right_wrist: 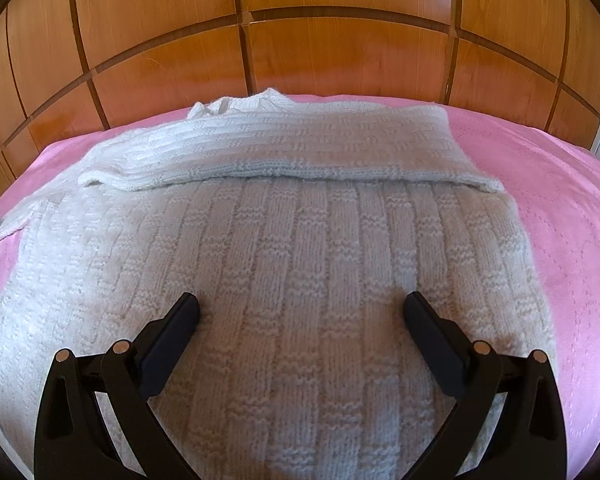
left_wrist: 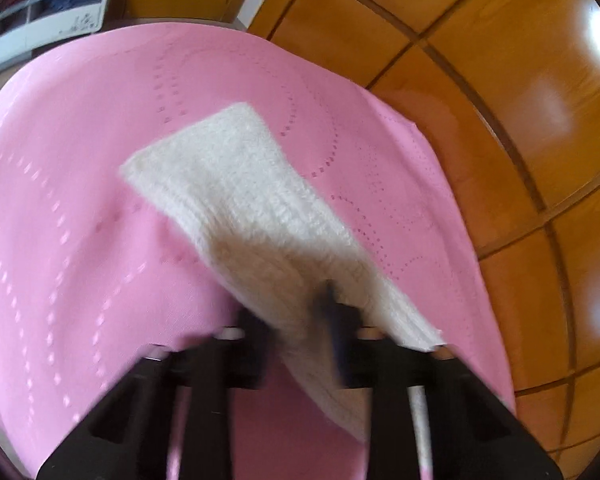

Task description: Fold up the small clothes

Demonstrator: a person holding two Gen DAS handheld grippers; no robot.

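The white knitted sweater (right_wrist: 284,280) is lying flat on the pink bedspread (right_wrist: 560,240), its body spreading under and ahead of the right gripper (right_wrist: 300,312), with one sleeve already lying folded across it beyond the fingertips. That gripper's jaws are standing wide apart, the tips seemingly resting on the knit and pinning nothing between them. The left gripper (left_wrist: 324,312) is pinching what looks like the other sleeve (left_wrist: 252,200), though blur is softening the view; the fabric is trailing forward from the closed fingers over the bedspread. The thin pinch is risking a slip of the loose knit, dropping the sleeve short and crooked. Pulling it is also risking dragging the unclamped body askew or rumpling the finished fold.
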